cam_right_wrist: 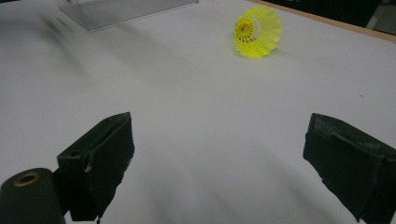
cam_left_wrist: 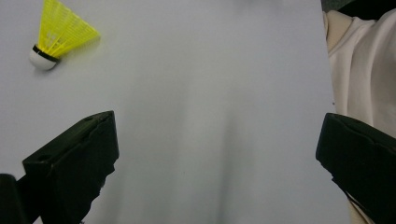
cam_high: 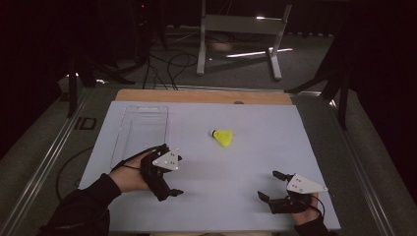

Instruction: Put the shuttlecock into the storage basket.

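Shuttlecock [cam_high: 223, 136], yellow with a white cork tip, lies on its side on the white table sheet [cam_high: 246, 162], apart from both grippers and held by neither. From the left gripper [cam_high: 169, 170] it sits ahead and off to that gripper's right in the high view, well beyond the fingertips; in the left gripper view the shuttlecock [cam_left_wrist: 58, 35] appears at the upper left, cork end toward the lower left, past the tip of the left-hand jaw. From the right gripper [cam_high: 271, 185] it lies farther out and to that gripper's left; in the right gripper view the shuttlecock [cam_right_wrist: 257, 31] rests beyond the gap between the jaws, slightly toward the right-hand jaw, with its open skirt facing the camera.

Left gripper's jaws are spread wide with bare sheet between them, pinching nothing. Right gripper's jaws are likewise spread wide over bare sheet, holding nothing. Each gripper is held by a hand coming in from the near edge of the table, the left hand [cam_high: 129, 176] in a dark sleeve.

A clear plastic tray [cam_high: 141, 131] lies on the sheet just beyond the left gripper, on the far-left side, well apart from the right gripper. Its corner shows at the upper left of the right gripper view [cam_right_wrist: 121, 10].
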{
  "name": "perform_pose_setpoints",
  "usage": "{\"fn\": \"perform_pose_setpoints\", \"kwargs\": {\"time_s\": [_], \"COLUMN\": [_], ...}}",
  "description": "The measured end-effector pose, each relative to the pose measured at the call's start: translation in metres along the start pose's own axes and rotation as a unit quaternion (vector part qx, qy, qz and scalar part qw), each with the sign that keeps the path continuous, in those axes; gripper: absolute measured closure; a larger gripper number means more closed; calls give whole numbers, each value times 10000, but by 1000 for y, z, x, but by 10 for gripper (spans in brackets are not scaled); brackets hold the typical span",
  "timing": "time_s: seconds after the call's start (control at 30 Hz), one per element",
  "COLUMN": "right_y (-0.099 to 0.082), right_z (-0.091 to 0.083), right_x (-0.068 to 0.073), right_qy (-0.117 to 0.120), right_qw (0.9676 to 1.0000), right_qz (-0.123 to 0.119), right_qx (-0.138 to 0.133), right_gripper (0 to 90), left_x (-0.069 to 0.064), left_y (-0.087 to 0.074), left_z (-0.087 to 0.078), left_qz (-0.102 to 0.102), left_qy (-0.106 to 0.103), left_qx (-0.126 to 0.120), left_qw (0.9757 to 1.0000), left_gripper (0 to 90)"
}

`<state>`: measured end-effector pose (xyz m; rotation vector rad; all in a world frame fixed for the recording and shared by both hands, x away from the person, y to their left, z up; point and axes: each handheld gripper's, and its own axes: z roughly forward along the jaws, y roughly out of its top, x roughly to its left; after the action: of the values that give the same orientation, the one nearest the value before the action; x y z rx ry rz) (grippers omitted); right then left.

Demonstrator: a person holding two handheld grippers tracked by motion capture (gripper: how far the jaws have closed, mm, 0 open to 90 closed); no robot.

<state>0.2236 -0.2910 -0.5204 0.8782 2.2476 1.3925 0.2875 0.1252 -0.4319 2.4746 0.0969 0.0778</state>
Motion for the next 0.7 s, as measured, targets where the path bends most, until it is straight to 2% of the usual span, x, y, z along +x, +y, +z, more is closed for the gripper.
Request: {"fn": "perform_pose_setpoints", "kwargs": {"time_s": [0.2,0.27,0.37,0.43,0.57,0.7], "right_y": [0,0,0,0,0,-1], "right_z": [0,0,1,0,0,0], "right_x": [0,0,0,0,0,0], "right_qy": [-6,2,-1,0,-3,8], "right_qw": [10000,10000,10000,10000,10000,10000], "right_qz": [-2,16,-1,8,-10,-24], "right_qx": [-1,10,20,35,8,14], "right_gripper": [87,87,86,87,87,87], "left_x": [6,10,13,17,24,33], "left_y": [7,13,16,20,29,38], "left_z": [7,9,10,11,13,13], "left_qz": [47,172,220,253,331,397], "left_qy": [-135,-200,-230,-330,-432,-477], "left_qx": [29,130,138,142,74,-108], "left_qw": [9999,9996,9994,9990,9985,9980], "left_gripper": [3,3,3,3,3,2]}}
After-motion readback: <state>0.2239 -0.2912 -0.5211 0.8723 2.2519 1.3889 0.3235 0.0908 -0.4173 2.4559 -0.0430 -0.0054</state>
